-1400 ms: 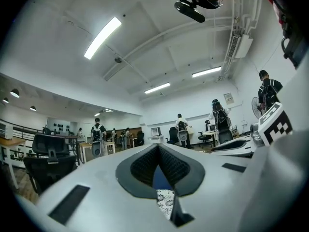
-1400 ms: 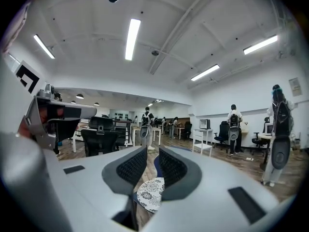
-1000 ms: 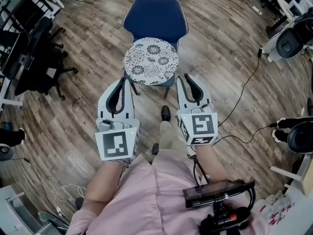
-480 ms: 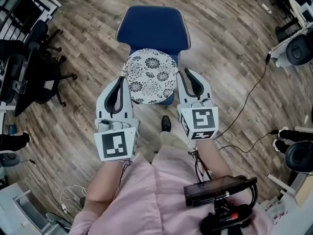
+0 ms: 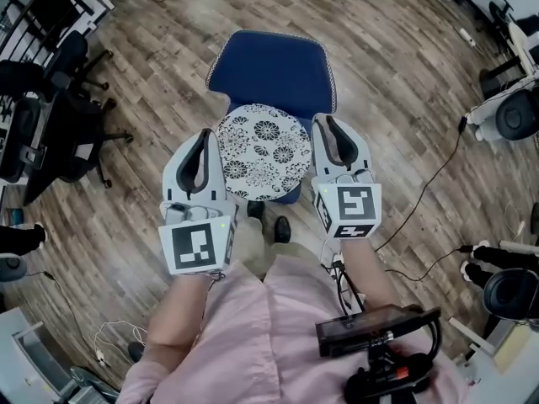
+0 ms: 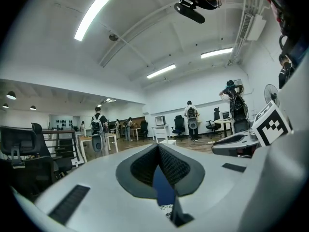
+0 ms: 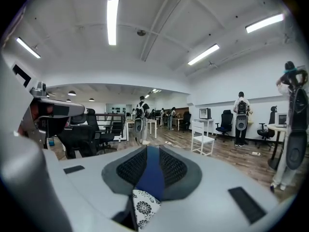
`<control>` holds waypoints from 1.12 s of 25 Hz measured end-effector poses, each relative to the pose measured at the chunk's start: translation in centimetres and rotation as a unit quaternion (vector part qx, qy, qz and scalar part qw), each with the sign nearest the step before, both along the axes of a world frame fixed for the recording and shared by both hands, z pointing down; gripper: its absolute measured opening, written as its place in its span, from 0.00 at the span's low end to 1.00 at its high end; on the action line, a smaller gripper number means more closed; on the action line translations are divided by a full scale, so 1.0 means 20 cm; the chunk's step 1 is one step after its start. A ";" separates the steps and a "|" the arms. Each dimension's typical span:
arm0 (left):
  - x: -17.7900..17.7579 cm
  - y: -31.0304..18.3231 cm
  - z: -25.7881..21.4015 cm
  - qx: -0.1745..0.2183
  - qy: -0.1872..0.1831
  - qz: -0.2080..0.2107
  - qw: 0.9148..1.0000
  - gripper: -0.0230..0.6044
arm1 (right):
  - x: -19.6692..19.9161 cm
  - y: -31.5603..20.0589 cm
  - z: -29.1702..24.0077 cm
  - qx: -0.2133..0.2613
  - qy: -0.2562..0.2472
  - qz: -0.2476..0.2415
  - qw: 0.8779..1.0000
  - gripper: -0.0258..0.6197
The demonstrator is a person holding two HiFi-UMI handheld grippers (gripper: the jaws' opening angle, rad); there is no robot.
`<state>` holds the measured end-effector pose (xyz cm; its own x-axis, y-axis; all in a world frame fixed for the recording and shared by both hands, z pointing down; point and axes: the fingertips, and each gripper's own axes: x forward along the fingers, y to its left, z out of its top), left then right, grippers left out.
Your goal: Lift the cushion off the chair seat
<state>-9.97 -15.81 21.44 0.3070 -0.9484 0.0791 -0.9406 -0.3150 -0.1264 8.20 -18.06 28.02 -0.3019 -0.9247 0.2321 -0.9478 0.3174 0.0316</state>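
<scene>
A round white cushion [image 5: 261, 151] with black flower print lies on the seat of a blue chair [image 5: 271, 67]. My left gripper [image 5: 202, 135] hovers just off the cushion's left edge and my right gripper [image 5: 325, 123] just off its right edge. Neither one touches it. Both are shut with nothing between the jaws. In the left gripper view, the left gripper [image 6: 157, 147] shows a thin sliver of blue chair [image 6: 163, 187] through its slit. In the right gripper view, the right gripper [image 7: 147, 149] shows the blue chair [image 7: 152, 178] and a corner of the cushion [image 7: 145, 208] below.
Wood floor [image 5: 396, 99] surrounds the chair. Black office chairs [image 5: 59, 99] stand at the left. A black cable [image 5: 421, 192] runs across the floor at the right, near more chairs [image 5: 514, 112]. The person's shoes [image 5: 282, 228] stand just before the seat. People stand far off in the room.
The person has stepped closer to the chair. Both grippers have moved forward, from short of the seat to either side of the cushion. Their jaws look unchanged.
</scene>
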 end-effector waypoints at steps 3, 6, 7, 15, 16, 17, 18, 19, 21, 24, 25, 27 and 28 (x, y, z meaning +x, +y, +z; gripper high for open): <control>-0.01 -0.11 0.07 -0.012 0.001 0.007 1.000 0.05 | 0.00 -0.08 0.06 -0.013 0.002 0.006 1.000 0.17; 0.00 -0.22 0.16 -0.027 -0.003 0.021 0.999 0.05 | 0.02 -0.15 0.16 -0.029 0.001 0.015 0.999 0.17; 0.00 -0.25 0.19 -0.033 -0.004 0.025 0.999 0.05 | 0.02 -0.17 0.20 -0.037 0.002 0.019 0.999 0.17; 0.00 -0.45 0.58 -0.106 -0.010 0.059 0.993 0.05 | 0.02 -0.25 0.66 -0.120 0.009 0.042 0.992 0.19; 0.01 -0.47 0.64 -0.111 -0.012 0.064 0.992 0.05 | 0.02 -0.26 0.73 -0.131 0.011 0.044 0.990 0.20; 0.01 -0.48 0.70 -0.116 -0.015 0.070 0.991 0.05 | 0.03 -0.25 0.81 -0.142 0.012 0.047 0.989 0.20; 0.02 -0.48 0.75 -0.124 -0.017 0.076 0.989 0.05 | 0.03 -0.24 0.89 -0.154 0.012 0.051 0.987 0.21; 0.03 -0.49 0.82 -0.133 -0.019 0.080 0.988 0.05 | 0.04 -0.23 0.96 -0.165 0.011 0.056 0.985 0.21; 0.04 -0.50 0.94 -0.154 -0.019 0.086 0.984 0.05 | 0.06 -0.20 1.10 -0.184 0.009 0.066 0.981 0.22; 0.07 -0.51 1.11 -0.174 -0.026 0.099 0.979 0.05 | 0.10 -0.16 1.32 -0.212 0.006 0.079 0.974 0.23; 0.08 -0.50 1.17 -0.181 -0.028 0.104 0.978 0.05 | 0.11 -0.15 1.39 -0.221 0.006 0.081 0.972 0.23; 0.09 -0.50 1.27 -0.192 -0.035 0.112 0.974 0.05 | 0.13 -0.13 1.52 -0.234 0.006 0.087 0.968 0.23; 0.10 -0.50 1.33 -0.197 -0.037 0.115 0.973 0.05 | 0.14 -0.12 1.59 -0.240 0.006 0.090 0.967 0.24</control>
<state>-7.97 -25.88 47.99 0.4871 -0.7472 0.4520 -0.8324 -0.5539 -0.0186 10.92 -20.37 59.72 -0.1412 -0.7466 0.6501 -0.9894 0.1291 -0.0667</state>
